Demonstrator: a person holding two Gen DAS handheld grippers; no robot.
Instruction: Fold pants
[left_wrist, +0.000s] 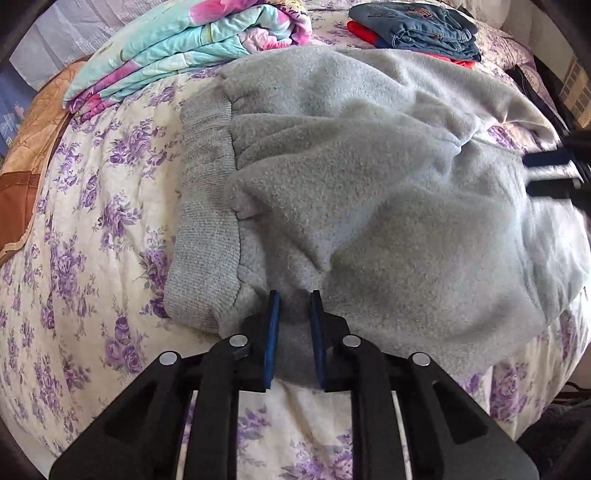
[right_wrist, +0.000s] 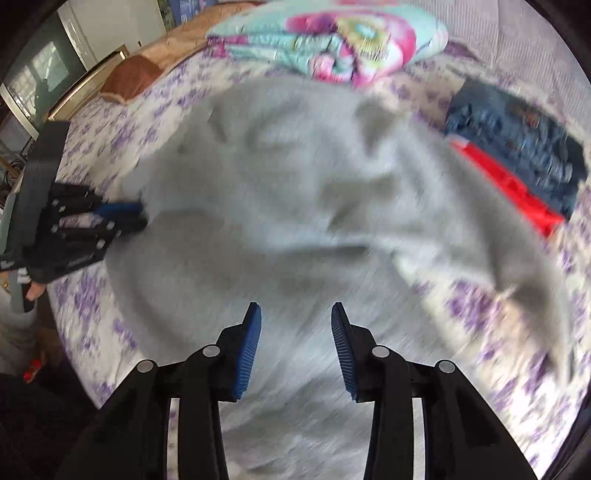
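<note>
Lying crumpled on the floral bed (left_wrist: 92, 221), the grey pants (left_wrist: 369, 184) sit just before the folded quilt (left_wrist: 184, 40). Your left gripper (left_wrist: 294, 306) jaws pinch their near hem; your right gripper (right_wrist: 295, 317) jaws stand apart, empty.

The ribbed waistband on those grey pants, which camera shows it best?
The left wrist view. There the ribbed waistband lies sharp and unobstructed along the left edge of the grey pants, its knit texture clear. The right wrist view is smeared by motion blur; the pants show only as a grey mass and the waistband cannot be picked out.
</note>
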